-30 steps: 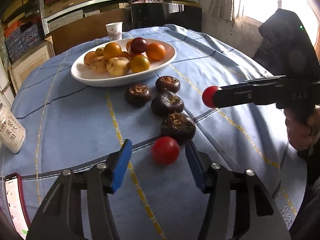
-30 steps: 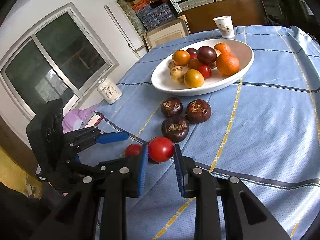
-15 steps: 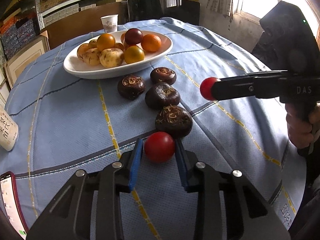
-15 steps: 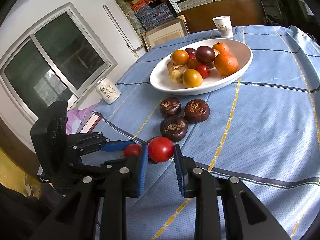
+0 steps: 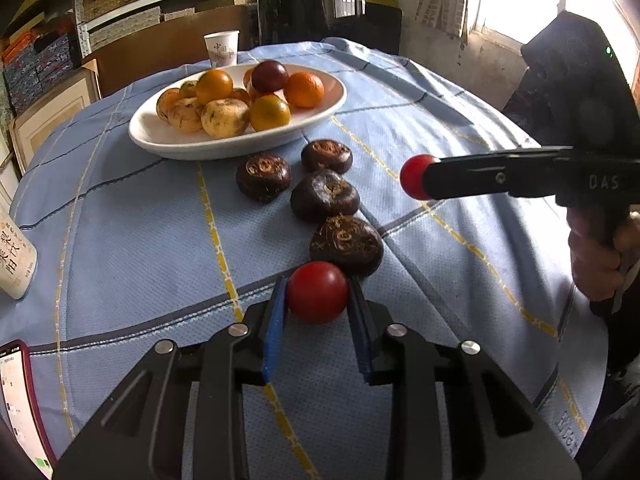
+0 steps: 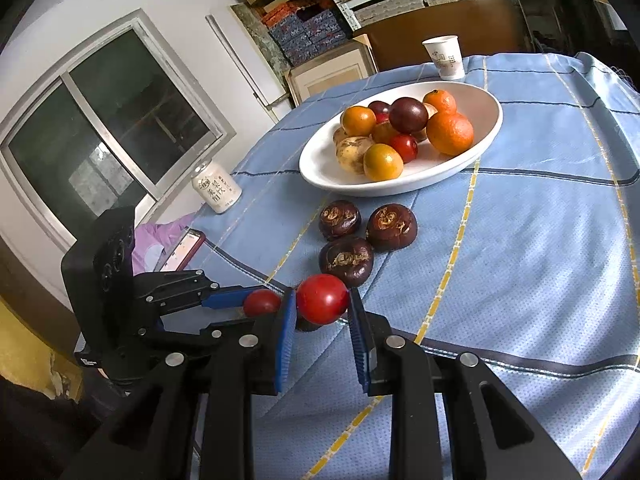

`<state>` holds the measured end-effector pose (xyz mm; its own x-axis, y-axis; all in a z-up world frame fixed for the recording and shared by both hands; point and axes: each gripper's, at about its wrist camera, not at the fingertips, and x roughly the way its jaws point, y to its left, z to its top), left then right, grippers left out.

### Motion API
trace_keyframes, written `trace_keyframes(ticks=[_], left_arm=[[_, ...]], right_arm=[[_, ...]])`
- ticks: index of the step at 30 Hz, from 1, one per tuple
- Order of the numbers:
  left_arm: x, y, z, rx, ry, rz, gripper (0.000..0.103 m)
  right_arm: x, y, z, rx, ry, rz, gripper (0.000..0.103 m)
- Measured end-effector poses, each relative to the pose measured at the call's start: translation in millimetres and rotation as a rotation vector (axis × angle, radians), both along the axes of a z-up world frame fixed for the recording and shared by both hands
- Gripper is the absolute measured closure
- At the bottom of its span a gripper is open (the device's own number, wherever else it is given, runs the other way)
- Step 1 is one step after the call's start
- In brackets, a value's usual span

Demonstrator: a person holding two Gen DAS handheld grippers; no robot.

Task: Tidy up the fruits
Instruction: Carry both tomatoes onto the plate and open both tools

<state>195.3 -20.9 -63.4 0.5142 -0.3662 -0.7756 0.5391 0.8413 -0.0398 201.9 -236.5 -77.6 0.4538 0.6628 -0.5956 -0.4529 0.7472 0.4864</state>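
My left gripper is shut on a red tomato that rests on the blue tablecloth, right in front of the nearest of several dark water chestnuts. My right gripper is shut on a second red tomato, held above the cloth. In the left wrist view that right gripper reaches in from the right with its tomato at the tip. The right wrist view shows the left gripper low at the left, holding its tomato. A white oval plate of oranges, plums and other fruit stands beyond the chestnuts.
A paper cup stands behind the plate. A small white bottle and a phone lie near the table's left edge. A person's hand grips the right tool. Shelves and boxes line the far wall.
My left gripper's jaws have closed from wide open onto the red tomato on the cloth. The right gripper with its tomato has stayed where it was.
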Motion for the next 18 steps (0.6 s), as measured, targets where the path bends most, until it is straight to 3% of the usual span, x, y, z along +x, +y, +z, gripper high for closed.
trace_keyframes(ticks=[5, 9, 13, 18], left_arm=[[10.2, 2.0, 31.0, -0.035, -0.033, 0.017, 0.074], [40.2, -0.2, 72.2, -0.051, -0.115, 0.07, 0.074], [99.7, -0.6, 98.0, -0.096, -0.147, 0.2, 0.074], [186.4, -3.5, 88.6, -0.111, -0.079, 0.339, 0.074]], right_arm=[[9.2, -4.0, 24.0, -0.021, -0.03, 0.006, 0.076], [31.5, -6.4, 60.6, -0.054, -0.128, -0.024, 0.076], [76.4, -8.4, 78.4, -0.061, -0.177, -0.115, 0.076], [147.6, -3.7, 65.7, -0.062, -0.115, -0.198, 0.076]])
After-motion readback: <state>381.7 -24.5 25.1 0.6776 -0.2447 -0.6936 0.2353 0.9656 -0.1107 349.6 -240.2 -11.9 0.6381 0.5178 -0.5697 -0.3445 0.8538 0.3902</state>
